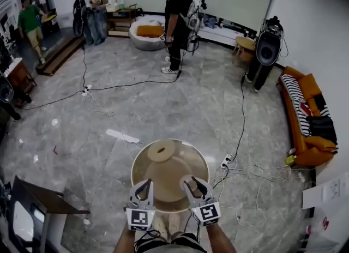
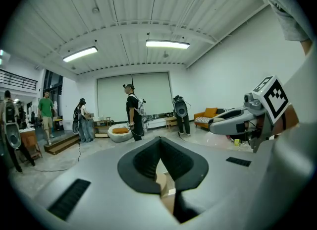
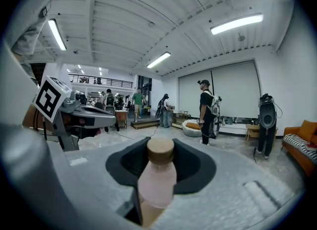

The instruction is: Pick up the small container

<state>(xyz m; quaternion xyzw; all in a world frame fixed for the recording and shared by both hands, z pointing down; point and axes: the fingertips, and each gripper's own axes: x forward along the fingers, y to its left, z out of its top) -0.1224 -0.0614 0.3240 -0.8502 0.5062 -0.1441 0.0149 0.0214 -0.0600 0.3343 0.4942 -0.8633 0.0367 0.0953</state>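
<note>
The small container [image 3: 156,174] is a pale pink bottle with a round wooden cap [image 3: 161,150]. It stands upright between the dark pads [image 3: 198,167] of my right gripper [image 3: 163,160], which is shut on it. In the head view the right gripper [image 1: 193,182] hangs over the near edge of a round beige table [image 1: 163,173], and the cap [image 1: 188,181] shows pale between its fingers. My left gripper [image 1: 144,184] is beside it on the left, over the same edge. Its jaws meet with nothing between them [image 2: 159,147].
A round pale disc [image 1: 161,151] lies on the far part of the table. Cables and a power strip [image 1: 226,162] run over the marble floor to the right. An orange sofa [image 1: 305,115] lines the right wall. A dark cabinet [image 1: 38,208] stands near left. A person [image 1: 177,23] stands further off.
</note>
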